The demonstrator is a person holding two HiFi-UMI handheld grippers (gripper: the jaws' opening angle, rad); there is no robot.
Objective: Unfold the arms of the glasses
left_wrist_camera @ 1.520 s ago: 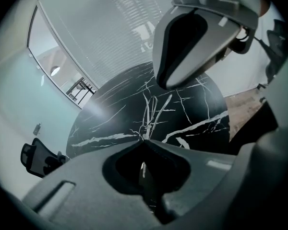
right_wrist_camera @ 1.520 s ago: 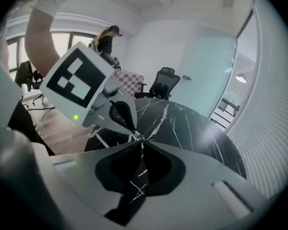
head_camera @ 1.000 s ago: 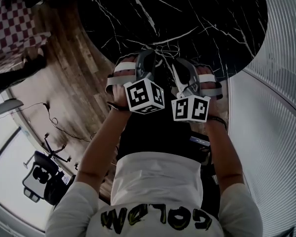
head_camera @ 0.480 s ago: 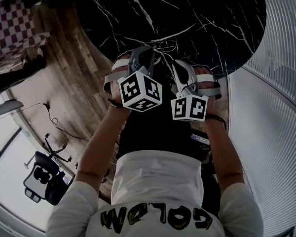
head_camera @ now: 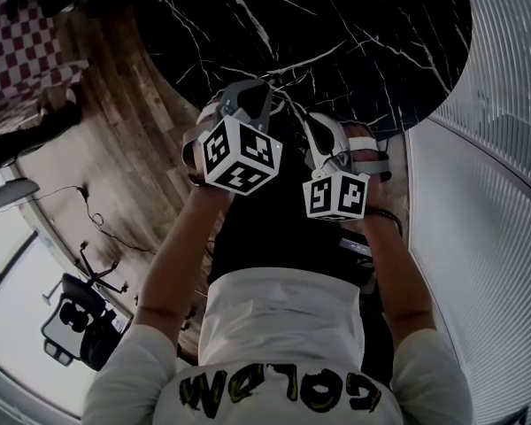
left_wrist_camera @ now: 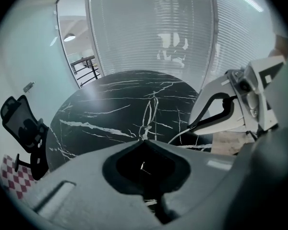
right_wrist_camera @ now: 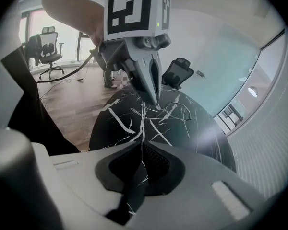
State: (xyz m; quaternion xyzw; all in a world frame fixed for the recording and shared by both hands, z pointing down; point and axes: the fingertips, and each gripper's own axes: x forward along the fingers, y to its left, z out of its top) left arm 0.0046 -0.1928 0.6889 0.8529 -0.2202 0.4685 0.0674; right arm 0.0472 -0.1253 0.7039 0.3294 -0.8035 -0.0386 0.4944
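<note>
The left gripper (right_wrist_camera: 155, 98) has rolled, pinching the wire glasses (right_wrist_camera: 176, 110) over the marble table's (right_wrist_camera: 209, 140) near edge. The right gripper's (right_wrist_camera: 143, 143) jaws have just been closing to a slit; whether anything lies between them is unclear.

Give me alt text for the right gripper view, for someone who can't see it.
The left claw, under its marker cube, points down with jaws together on thin wire glasses, seen against a round black marble table. In the foreground the right claw has just been closing, its jaws now together; whether it pinches the frame is unclear.
</note>
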